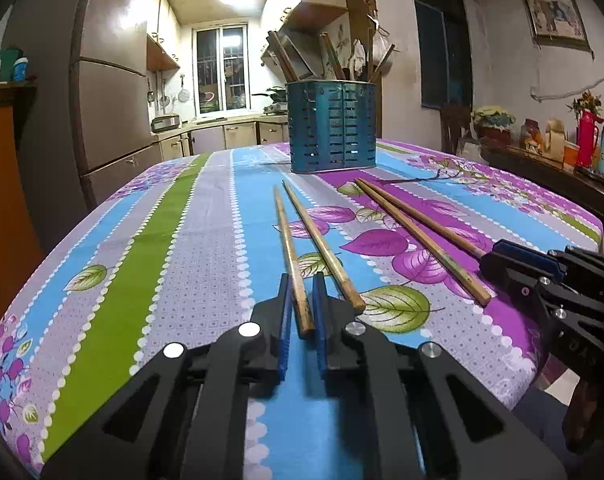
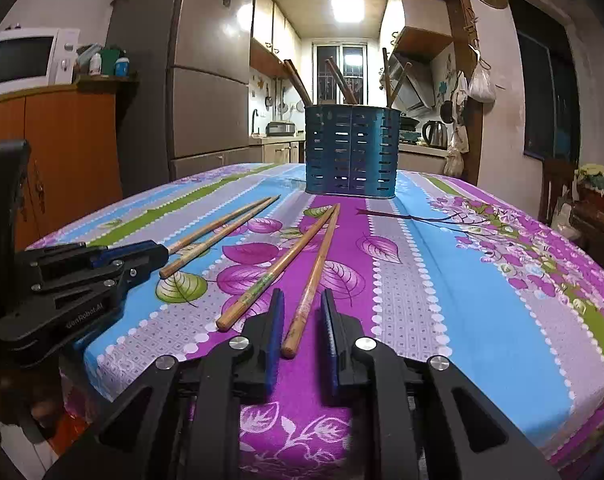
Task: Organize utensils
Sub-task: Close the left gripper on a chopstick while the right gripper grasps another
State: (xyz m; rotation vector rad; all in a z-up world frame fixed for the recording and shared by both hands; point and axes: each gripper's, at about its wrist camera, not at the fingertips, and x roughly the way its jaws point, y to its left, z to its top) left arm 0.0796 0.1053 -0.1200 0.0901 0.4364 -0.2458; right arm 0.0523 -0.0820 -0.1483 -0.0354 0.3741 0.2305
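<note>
Several wooden chopsticks lie on the flowered tablecloth (image 1: 190, 240) in front of a blue slotted utensil holder (image 1: 332, 126) that holds more chopsticks. My left gripper (image 1: 302, 280) is open, its blue pads on either side of the near end of the leftmost chopstick (image 1: 292, 256), with small gaps. A second chopstick (image 1: 321, 244) lies just to its right. My right gripper (image 2: 302, 298) is open around the near end of the rightmost chopstick (image 2: 311, 280); another chopstick (image 2: 274, 270) lies to its left. The holder (image 2: 351, 150) stands at the far middle of the table.
The table's near edge runs just under both grippers. A fridge (image 1: 110, 92) and an orange cabinet (image 2: 62, 152) with a microwave (image 2: 26, 58) stand to the left. A side shelf with bottles (image 1: 581, 140) is on the right. The kitchen lies behind.
</note>
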